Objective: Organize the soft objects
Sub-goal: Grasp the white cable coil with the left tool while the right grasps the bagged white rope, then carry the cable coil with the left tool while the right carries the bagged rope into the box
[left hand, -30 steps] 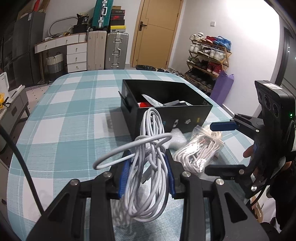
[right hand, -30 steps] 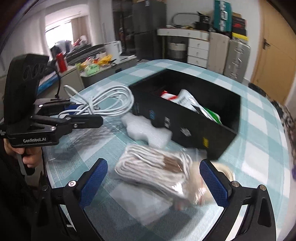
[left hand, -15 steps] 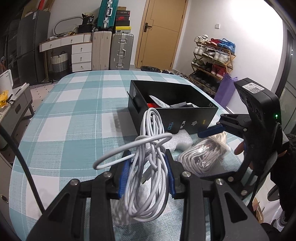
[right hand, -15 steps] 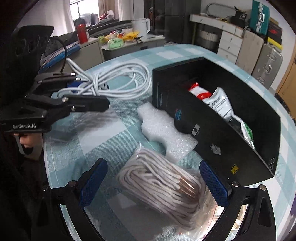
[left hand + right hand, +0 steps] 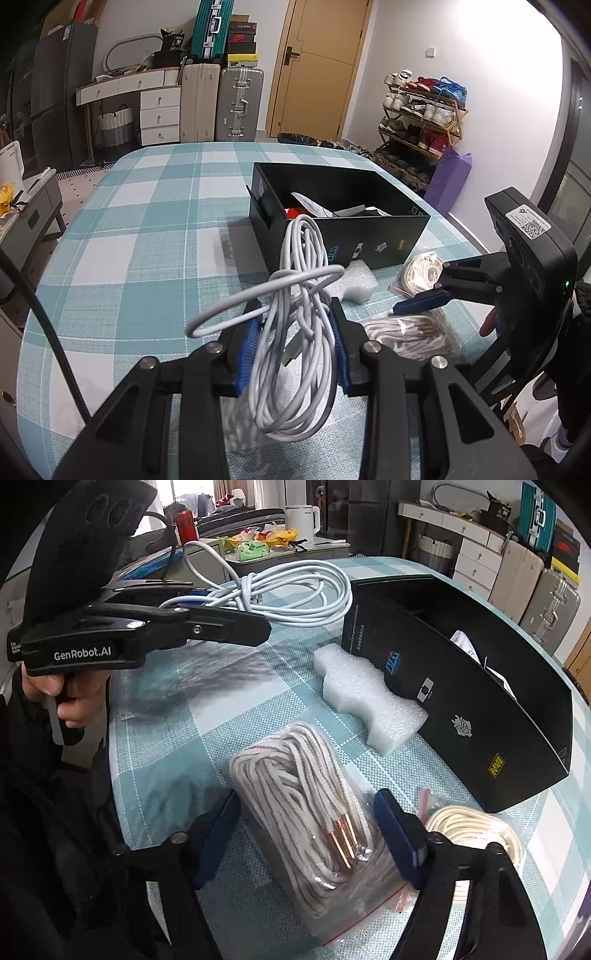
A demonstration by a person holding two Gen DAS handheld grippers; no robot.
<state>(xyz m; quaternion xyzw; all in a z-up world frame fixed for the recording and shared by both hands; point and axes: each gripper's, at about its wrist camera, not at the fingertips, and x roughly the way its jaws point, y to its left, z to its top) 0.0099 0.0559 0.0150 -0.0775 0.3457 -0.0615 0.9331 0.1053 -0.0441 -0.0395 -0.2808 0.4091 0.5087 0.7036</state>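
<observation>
My left gripper (image 5: 293, 343) is shut on a coiled white cable (image 5: 295, 332) and holds it above the table; both also show in the right wrist view, gripper (image 5: 221, 627) and cable (image 5: 295, 587). My right gripper (image 5: 306, 838) is open, its jaws on either side of a clear bag of white cords with copper tips (image 5: 310, 812), low over it; the bag also shows in the left wrist view (image 5: 410, 332). The open black box (image 5: 340, 218) holds red and white packets.
A white foam block (image 5: 365, 698) lies against the box's near wall. A second bag of cream cord (image 5: 472, 830) lies to the right of my right gripper. The table has a teal checked cloth (image 5: 147, 240). Suitcases and a shoe rack stand beyond.
My right gripper has moved down and forward over the cord bag and its jaws have narrowed around it. The left gripper still holds the cable, nearly still.
</observation>
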